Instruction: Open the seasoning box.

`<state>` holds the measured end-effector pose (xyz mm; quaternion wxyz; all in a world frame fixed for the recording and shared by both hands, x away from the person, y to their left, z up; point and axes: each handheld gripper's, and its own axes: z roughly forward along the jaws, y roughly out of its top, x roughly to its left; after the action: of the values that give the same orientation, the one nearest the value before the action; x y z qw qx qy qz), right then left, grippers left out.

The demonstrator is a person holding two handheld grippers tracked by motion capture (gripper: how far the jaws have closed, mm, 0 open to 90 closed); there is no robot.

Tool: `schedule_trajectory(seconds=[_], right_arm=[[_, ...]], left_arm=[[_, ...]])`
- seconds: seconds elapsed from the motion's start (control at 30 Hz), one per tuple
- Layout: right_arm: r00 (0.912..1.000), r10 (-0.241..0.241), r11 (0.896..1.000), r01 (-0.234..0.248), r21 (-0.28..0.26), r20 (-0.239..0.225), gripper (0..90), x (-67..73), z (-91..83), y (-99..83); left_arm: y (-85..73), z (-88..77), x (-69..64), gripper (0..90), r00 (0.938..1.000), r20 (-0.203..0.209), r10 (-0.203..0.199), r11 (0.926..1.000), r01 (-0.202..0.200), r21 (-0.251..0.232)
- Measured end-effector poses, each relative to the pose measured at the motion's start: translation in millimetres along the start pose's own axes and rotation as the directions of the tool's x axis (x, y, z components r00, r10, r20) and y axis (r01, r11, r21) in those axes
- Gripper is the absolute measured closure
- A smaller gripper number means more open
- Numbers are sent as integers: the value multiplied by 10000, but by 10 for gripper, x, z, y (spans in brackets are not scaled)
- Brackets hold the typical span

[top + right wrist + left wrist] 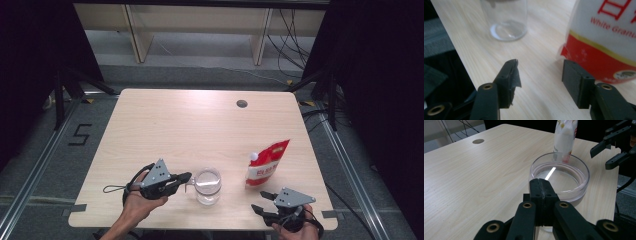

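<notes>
Near edge of the tabletop, right corner: right gripper held in a hand, jaws spread wide with nothing between them, tips aimed toward the left and slightly away. In the right gripper view, bare wood between the two black jaws, the red base of the pouch just beyond the right jaw, apart from it.

Near edge, left of centre: left gripper held in a hand, jaws pressed together at the handle of the clear glass mug. In the left gripper view, closed jaw tips meeting directly at the mug's near rim; handle itself hidden beneath them, so an actual grasp on it cannot be confirmed.

Beyond the right gripper, toward the right edge: red-and-white pouch with a white cap, upright and leaning, near the mug yet apart from it.

Far edge, right of centre: round dark grommet hole.
</notes>
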<state>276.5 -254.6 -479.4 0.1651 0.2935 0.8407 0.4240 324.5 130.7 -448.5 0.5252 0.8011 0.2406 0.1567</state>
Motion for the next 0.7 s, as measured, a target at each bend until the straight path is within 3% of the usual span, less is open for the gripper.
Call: schedule_trajectory(seconds=[0.3,0.4,0.6,0.7], right_arm=[[9992,-166,9976,140,-678,-368,624,131,57,89],[9988,-423,9960,401,-804,-260,674,190,67,142],[9978,-644,9922,621,-1077,-180,705,254,141,245],[9967,-780,9913,751,-1085,-231,728,278,160,267]], left_arm=[[-6,-3,-3,893,10000,-52,10,10000,-10,3],[-9,-2,-6,893,10000,-63,21,10000,-21,-26],[-8,-4,0,892,9998,12,207,9998,-207,-6],[-13,-5,-9,893,10000,-43,42,10000,-42,-15]])
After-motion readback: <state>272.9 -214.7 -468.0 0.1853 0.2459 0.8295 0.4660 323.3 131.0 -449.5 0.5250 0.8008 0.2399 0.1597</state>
